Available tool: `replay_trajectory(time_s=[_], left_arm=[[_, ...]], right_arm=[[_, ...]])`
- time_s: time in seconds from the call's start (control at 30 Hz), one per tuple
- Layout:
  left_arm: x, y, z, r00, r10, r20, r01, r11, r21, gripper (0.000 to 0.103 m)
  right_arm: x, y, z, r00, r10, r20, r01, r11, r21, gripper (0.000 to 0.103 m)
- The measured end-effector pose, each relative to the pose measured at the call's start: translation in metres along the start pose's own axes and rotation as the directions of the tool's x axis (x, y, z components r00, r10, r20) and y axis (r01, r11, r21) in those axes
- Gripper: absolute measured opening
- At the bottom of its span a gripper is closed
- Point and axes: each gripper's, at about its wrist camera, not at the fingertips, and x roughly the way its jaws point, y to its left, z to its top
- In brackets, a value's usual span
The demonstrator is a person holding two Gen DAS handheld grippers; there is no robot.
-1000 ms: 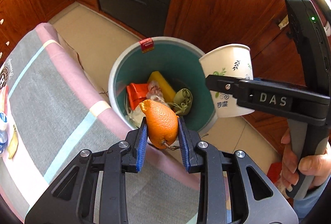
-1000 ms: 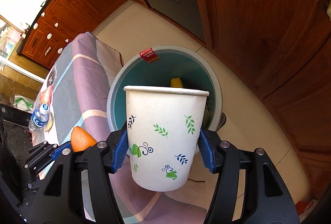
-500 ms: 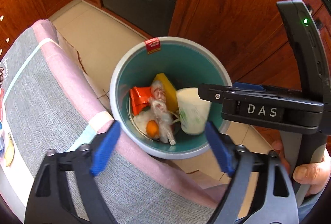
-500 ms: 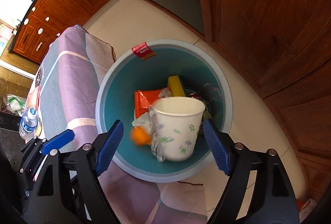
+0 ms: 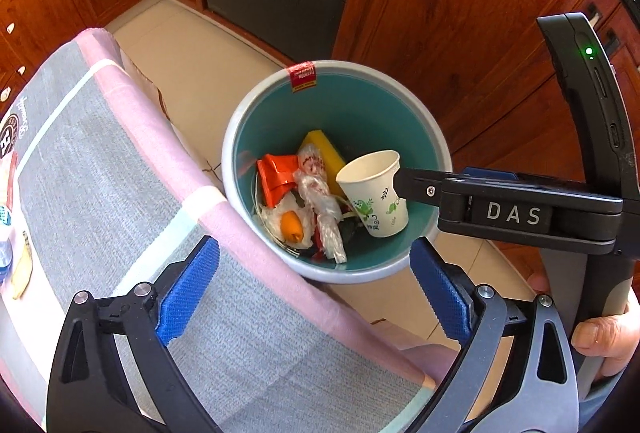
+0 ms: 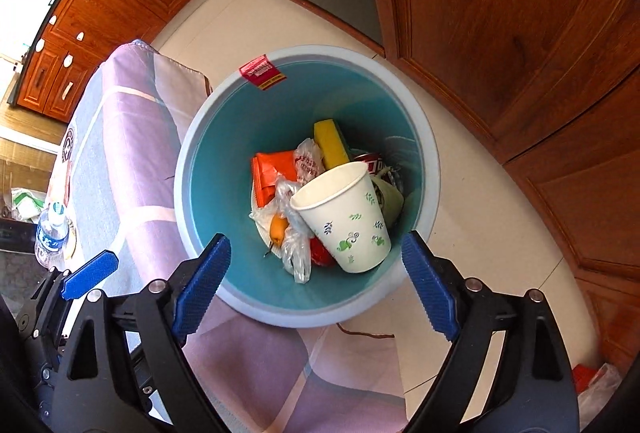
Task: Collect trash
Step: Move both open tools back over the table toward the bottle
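A teal bin with a grey rim [image 5: 400, 85] [image 6: 400, 81] stands on the floor beside the table. Inside it a white paper cup with green leaf prints [image 5: 372, 201] [image 6: 348, 225] leans on the other trash. An orange piece [image 5: 291, 225] [image 6: 277, 227] lies lower down on a white scrap. My left gripper [image 5: 314, 253] hangs over the bin's near rim, its jaws opening with nothing between them. My right gripper [image 6: 316, 245] is also above the bin, jaws opening and empty. One of its black fingers [image 5: 420, 181] reaches across the left wrist view.
An orange wrapper [image 5: 276, 177], a yellow sponge [image 5: 324, 149] and a clear plastic bag [image 5: 320, 197] also lie in the bin. The table's grey and pink cloth [image 5: 100, 173] fills the left. A water bottle [image 6: 50, 233] stands on it. Wooden cabinets [image 5: 440, 13] surround the tiled floor.
Both grippers opened wide. The orange piece left the left jaws and the paper cup left the right jaws; both fell into the bin and now rest there.
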Motion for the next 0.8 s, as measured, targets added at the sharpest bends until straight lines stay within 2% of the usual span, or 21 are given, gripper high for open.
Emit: replay_trajectory(time_s=[0.5, 0.67, 0.8], left_arm=[[-0.041, 0.023, -0.03, 0.999, 0.0, 0.053, 0.002, 0.999, -0.035, 0.097], [-0.06, 0.049, -0.05, 0.997, 0.02, 0.078, -0.015, 0.997, -0.071, 0.098], [-0.075, 0.086, -0.069, 0.995, 0.046, 0.085, -0.035, 0.99, -0.135, 0.098]], right_arm=[[-0.024, 0.041, -0.026, 1.0, -0.014, 0.02, 0.015, 0.999, -0.05, 0.083], [-0.032, 0.073, -0.037, 1.0, -0.01, 0.028, 0.012, 0.996, -0.093, 0.083], [-0.032, 0.108, -0.047, 1.0, -0.003, 0.025, 0.007, 0.989, -0.146, 0.083]])
